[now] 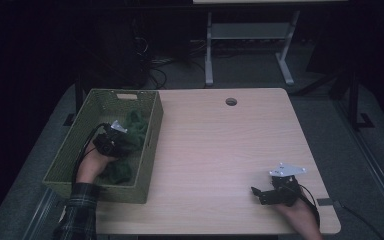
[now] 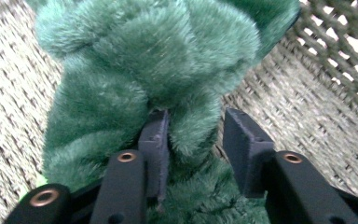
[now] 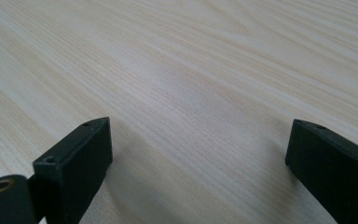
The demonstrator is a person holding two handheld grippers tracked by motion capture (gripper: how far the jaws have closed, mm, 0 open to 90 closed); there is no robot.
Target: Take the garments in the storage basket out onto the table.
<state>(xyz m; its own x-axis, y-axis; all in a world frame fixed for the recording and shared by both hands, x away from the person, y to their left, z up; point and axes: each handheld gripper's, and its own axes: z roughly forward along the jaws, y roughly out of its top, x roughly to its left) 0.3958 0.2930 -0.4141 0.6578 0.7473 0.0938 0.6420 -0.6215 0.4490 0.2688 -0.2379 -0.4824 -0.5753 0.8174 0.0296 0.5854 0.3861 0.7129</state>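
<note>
Green plush fabric point(image 2: 158, 70) lies bunched inside the woven basket point(image 1: 150, 150) at the left side of the counter point(image 1: 220, 150). In the left gripper view, the left gripper point(image 2: 193, 140) is pushed into the pile: its fingers point(image 2: 154, 140) stand partly open with a fold of the fabric between them, one finger buried in the nap and the other just clear of it, so nothing is clamped yet. The step in hand appears to be the grasp of the fabric. The next move calls for closing the fingers fully on the fold, then lifting it clear of the basket wall. Farther off, at the counter's near right corner, the right gripper point(image 1: 272, 192) rests low over bare wood, fingers wide apart and holding nothing.
</note>
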